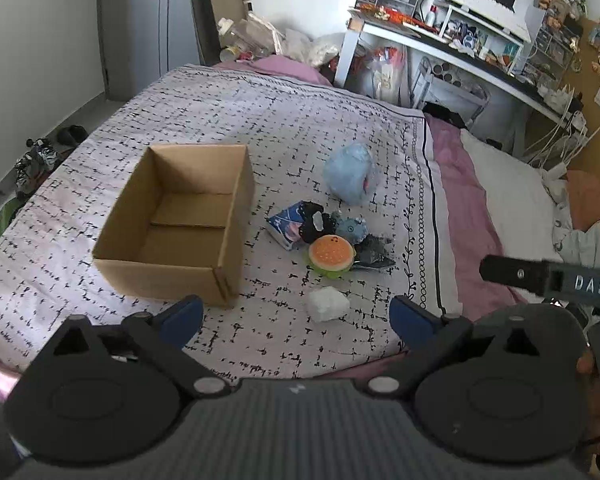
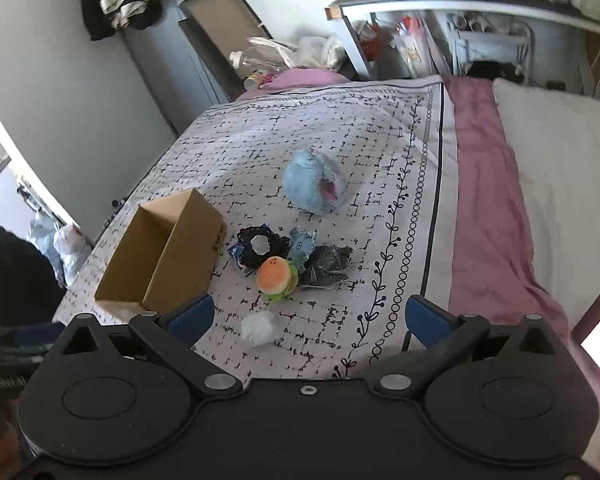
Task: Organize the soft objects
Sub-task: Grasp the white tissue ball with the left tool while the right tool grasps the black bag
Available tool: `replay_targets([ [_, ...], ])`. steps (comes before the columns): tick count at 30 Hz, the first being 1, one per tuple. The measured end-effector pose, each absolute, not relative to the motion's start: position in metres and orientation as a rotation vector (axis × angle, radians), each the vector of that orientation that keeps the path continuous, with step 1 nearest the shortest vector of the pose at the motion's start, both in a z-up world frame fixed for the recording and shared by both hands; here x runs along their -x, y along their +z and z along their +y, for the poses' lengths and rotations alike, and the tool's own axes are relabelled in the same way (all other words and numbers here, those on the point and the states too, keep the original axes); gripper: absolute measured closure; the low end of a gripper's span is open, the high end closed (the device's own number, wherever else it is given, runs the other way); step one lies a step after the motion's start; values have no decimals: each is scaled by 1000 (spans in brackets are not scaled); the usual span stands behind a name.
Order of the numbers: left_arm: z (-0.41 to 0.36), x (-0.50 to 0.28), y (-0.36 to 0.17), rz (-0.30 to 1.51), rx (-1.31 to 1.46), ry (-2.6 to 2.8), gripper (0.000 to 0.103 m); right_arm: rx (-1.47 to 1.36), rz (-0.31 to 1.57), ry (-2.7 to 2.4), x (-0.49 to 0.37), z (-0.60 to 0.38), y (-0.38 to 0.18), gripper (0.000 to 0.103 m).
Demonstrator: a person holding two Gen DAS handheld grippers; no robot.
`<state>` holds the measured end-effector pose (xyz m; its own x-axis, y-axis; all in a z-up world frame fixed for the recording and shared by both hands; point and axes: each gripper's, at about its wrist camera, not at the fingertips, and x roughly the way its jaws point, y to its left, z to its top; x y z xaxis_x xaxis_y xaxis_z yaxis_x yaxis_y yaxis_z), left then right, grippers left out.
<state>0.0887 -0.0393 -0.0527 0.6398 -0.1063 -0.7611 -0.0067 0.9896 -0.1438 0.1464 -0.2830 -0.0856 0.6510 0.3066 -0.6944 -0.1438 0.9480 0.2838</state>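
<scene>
Your left gripper (image 1: 296, 314) has its 2 blue-tipped fingers (image 1: 182, 318) spread wide and holds nothing. At 10 o'clock from it the cardboard box (image 1: 176, 222) sits open-topped on the patterned bedspread (image 1: 300, 120), its long axis running from 6 toward 12 o'clock, tipped slightly right. Its near right corner is just beyond your left fingertip.

Just ahead, between the fingers at 12 o'clock, lies the white soft lump (image 1: 327, 304), untouched by either tip. Beyond it the burger plush (image 1: 331, 255) faces bun-up at the near edge of the cluster, touching a black soft toy (image 1: 316, 222), a small blue-grey toy (image 1: 351, 230) and a dark crinkled piece (image 1: 374, 254); a printed blue pouch (image 1: 286, 226) pokes out toward the box. The large light-blue plush (image 1: 350, 174) stands apart at 12 o'clock, further back. Bare bedspread lies between box and cluster, and more all round the blue plush.

At 3 o'clock the bedspread's border ends against a pink sheet (image 1: 464, 184) and a white pillow (image 1: 512, 192).

Your right gripper (image 2: 310, 318) is also wide open and holds nothing. From it the white lump (image 2: 260, 328) sits between the fingers, nearer the left one, and the box (image 2: 160, 260) lies at 10 o'clock.
</scene>
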Motion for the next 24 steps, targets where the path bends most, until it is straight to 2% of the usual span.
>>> replay_targets([
  [24, -67, -179, -136, 1047, 184, -110, 15, -429, 959, 194, -244, -292, -150, 4],
])
